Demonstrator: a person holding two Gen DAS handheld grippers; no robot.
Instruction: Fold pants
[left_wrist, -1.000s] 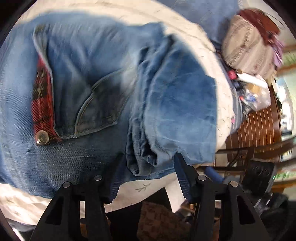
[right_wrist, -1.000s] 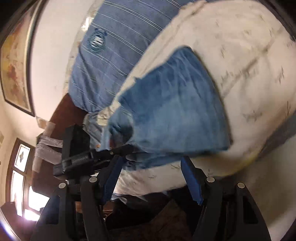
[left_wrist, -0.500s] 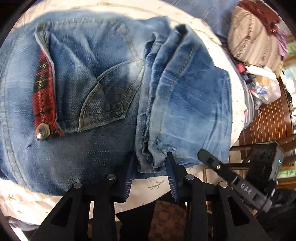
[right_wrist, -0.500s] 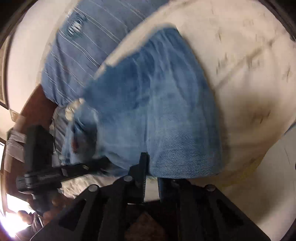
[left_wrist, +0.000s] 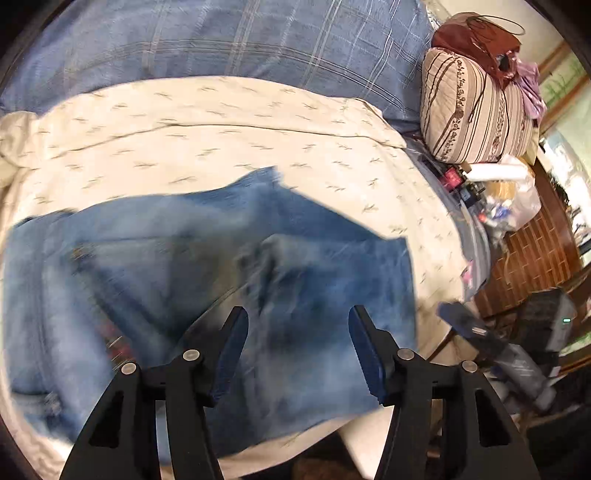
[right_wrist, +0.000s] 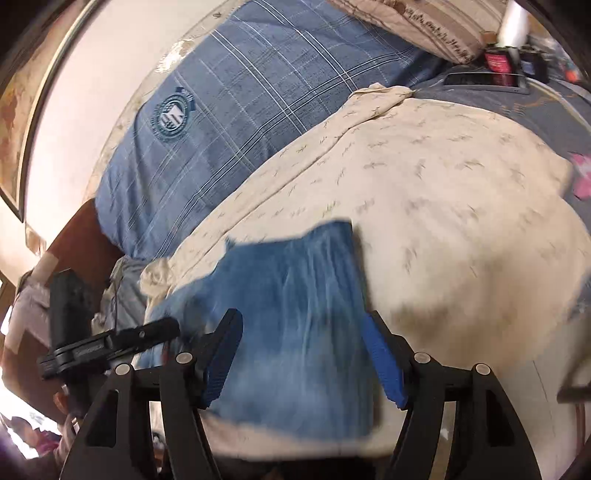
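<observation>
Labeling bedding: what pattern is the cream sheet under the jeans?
Small scattered sprig print on the cream cotton sheet; clearest in the left wrist view.

The left gripper (left_wrist: 297, 347) is angled downward, its jaws opening with nothing pressed between the pads. The right gripper (right_wrist: 303, 354) is likewise opening and unloaded, pointed toward 12 o'clock.

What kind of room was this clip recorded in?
Most likely a lived-in bedroom. The jeans lie on a cream sheet spread over a bed, with a blue plaid duvet behind and a striped cushion at the cluttered edge.
</observation>
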